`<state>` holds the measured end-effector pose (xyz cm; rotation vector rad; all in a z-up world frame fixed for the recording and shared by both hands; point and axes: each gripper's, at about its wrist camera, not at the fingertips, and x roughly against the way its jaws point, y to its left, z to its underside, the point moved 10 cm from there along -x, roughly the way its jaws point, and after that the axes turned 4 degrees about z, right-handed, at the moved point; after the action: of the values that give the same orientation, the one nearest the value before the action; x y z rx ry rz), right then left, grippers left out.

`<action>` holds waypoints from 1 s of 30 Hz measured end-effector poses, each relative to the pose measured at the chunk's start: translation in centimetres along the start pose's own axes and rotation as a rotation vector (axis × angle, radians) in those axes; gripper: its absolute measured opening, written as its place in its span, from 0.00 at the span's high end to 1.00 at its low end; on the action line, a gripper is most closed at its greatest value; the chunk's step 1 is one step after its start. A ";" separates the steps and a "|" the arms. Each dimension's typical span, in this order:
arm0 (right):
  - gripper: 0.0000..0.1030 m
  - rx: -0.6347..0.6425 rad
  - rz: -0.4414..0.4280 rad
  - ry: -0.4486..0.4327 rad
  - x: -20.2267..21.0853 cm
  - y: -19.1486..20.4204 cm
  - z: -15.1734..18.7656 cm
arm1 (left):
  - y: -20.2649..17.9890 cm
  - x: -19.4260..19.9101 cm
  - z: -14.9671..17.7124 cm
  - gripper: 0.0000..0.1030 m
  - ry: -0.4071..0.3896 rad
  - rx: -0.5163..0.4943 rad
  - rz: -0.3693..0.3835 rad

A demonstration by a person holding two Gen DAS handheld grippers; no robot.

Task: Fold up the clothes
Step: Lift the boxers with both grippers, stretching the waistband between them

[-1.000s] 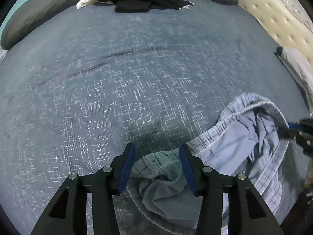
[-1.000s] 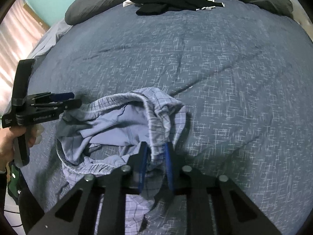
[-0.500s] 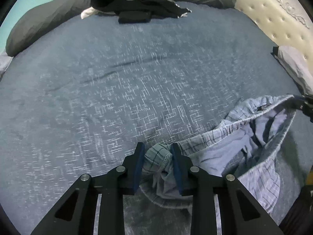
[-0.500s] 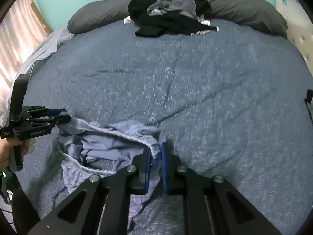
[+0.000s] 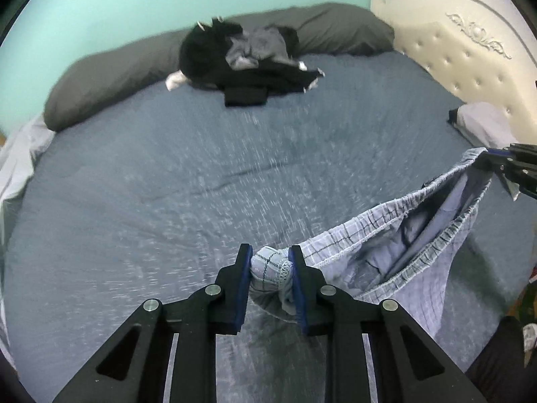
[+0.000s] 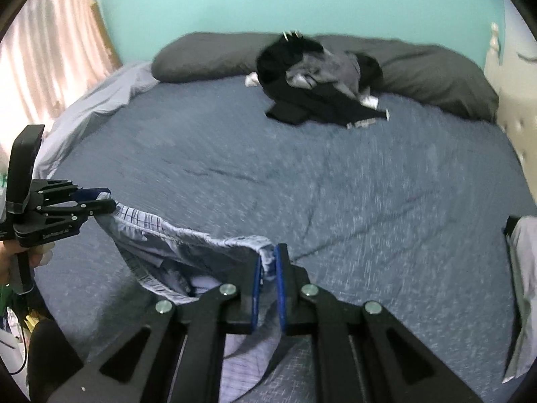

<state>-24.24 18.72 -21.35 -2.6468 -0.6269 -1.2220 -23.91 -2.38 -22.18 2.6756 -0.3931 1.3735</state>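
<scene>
Light blue plaid shorts [image 5: 386,221] hang stretched by their elastic waistband between my two grippers, above the dark blue bedspread [image 5: 167,184]. My left gripper [image 5: 271,250] has its jaws closing on a bunched end of the waistband, pads pressing the cloth. My right gripper [image 6: 267,252] is shut on the other end of the shorts [image 6: 174,235]. Each wrist view shows the other tool: the right gripper [image 5: 486,159] at the far right, the left gripper [image 6: 107,201] at the far left in a person's hand. The legs sag below the waistband.
A heap of dark clothes [image 6: 319,84] lies at the far side against long grey pillows [image 6: 436,74]. A cream tufted headboard [image 5: 470,50] borders the right. A pale folded item [image 6: 523,268] sits near it. A pink curtain [image 6: 43,50] hangs at the left.
Both grippers rose, lifting the shorts off the bed and pulling the waistband taut. The left jaws closed from wide apart onto the waistband; the right kept its grip.
</scene>
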 end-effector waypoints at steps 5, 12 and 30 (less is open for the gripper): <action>0.93 0.056 0.005 -0.072 5.8 2.0 -2.2 | -1.0 6.2 -1.1 0.77 -0.073 -0.017 -0.030; 0.93 0.115 -0.017 -0.157 13.2 4.5 -4.8 | -2.1 14.2 -1.9 0.77 -0.154 0.001 -0.047; 0.93 0.186 -0.038 0.014 5.8 6.4 0.1 | -1.7 7.3 5.0 0.77 0.025 0.086 -0.027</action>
<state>-18.03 14.81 -16.81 -2.4827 -0.7528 -1.1310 -15.45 -3.14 -19.12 2.7183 -0.3008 1.4465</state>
